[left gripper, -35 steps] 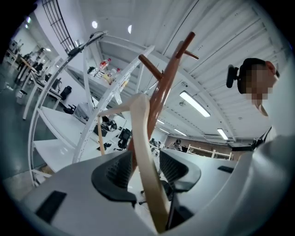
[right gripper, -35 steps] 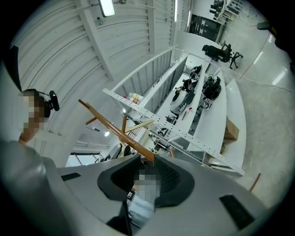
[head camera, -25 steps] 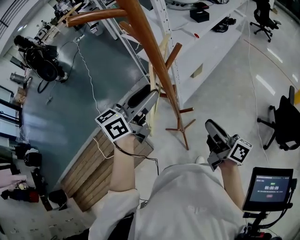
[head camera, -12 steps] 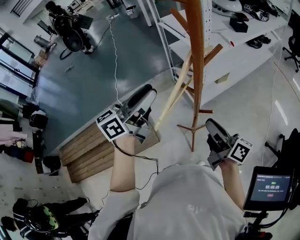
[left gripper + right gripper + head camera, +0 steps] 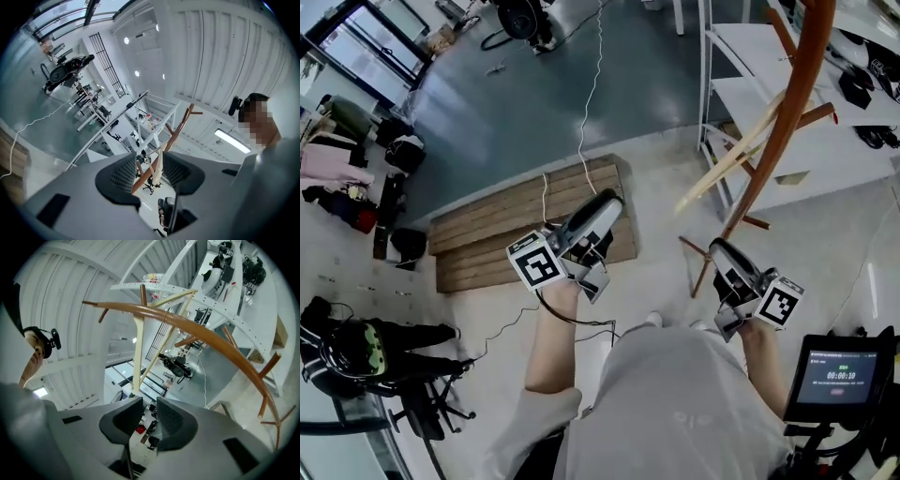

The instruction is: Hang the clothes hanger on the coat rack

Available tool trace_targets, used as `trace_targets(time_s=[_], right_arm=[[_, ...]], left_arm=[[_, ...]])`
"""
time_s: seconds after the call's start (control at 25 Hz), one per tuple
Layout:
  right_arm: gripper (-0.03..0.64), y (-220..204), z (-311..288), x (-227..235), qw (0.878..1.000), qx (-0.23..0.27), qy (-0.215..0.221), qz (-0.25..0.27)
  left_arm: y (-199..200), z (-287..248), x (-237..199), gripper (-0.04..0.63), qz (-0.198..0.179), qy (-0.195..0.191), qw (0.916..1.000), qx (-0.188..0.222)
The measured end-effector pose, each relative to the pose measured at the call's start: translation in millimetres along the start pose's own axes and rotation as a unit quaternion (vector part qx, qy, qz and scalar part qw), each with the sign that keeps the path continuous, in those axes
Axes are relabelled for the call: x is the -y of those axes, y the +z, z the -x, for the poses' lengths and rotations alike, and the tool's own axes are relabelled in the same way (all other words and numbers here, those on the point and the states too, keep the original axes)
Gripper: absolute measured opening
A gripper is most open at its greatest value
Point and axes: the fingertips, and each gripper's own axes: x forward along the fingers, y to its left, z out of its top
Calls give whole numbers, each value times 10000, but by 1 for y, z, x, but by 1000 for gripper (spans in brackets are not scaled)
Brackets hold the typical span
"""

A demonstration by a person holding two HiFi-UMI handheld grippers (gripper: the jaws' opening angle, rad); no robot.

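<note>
The brown wooden coat rack point(image 5: 795, 108) stands at the upper right of the head view. A pale wooden clothes hanger point(image 5: 733, 161) hangs on it, slanting down to the left. My left gripper point(image 5: 607, 199) is open and holds nothing, well left of the hanger's lower end. My right gripper point(image 5: 719, 248) is open and bare too, just below the rack's feet in this view. In the left gripper view, rack point(image 5: 176, 133) and hanger point(image 5: 158, 164) show far off through the left gripper point(image 5: 149, 171). In the right gripper view, rack point(image 5: 211, 341) and hanger point(image 5: 137, 352) rise beyond the right gripper point(image 5: 150, 416).
A wooden slatted platform point(image 5: 497, 234) lies on the floor under my left gripper, with a white cable point(image 5: 586, 112) running across it. White tables point(image 5: 750, 56) stand behind the rack. A small screen point(image 5: 839, 375) is at the lower right. Bags and gear point(image 5: 356, 347) crowd the left edge.
The head view has swung left, so the rack and hanger now sit at the right. The hanger's lower end, earlier beside my left gripper, is now apart from it. Both grippers kept their pose.
</note>
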Motion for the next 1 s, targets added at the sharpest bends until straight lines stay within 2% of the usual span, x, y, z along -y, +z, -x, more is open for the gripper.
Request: trace_targets(time_s=[0.16, 0.24, 0.32, 0.36, 0.52, 0.68, 1.0], right_arm=[[97, -32, -10, -7, 9996, -276, 66, -86], [97, -41, -15, -10, 9993, -334, 87, -152], [97, -48, -18, -13, 9990, -392, 128, -195], [97, -51, -19, -14, 9988, -418, 143, -216], [97, -55, -21, -15, 9984, -484, 135, -269], [97, -60, -22, -14, 9981, -526, 117, -284], [97, -53, -21, -8, 9984, -501, 26, -268]], left_arm=[[-23, 43, -6, 134, 200, 287, 9993, 104], [-35, 60, -10, 89, 536, 433, 9973, 260], [-51, 73, -15, 15, 916, 593, 9933, 374], [-60, 79, -18, 6, 1064, 681, 9912, 393], [-90, 91, -25, 6, 1419, 962, 9845, 366], [-105, 93, -29, 6, 1790, 996, 9780, 405], [-115, 80, -31, 6, 1757, 896, 9803, 129]])
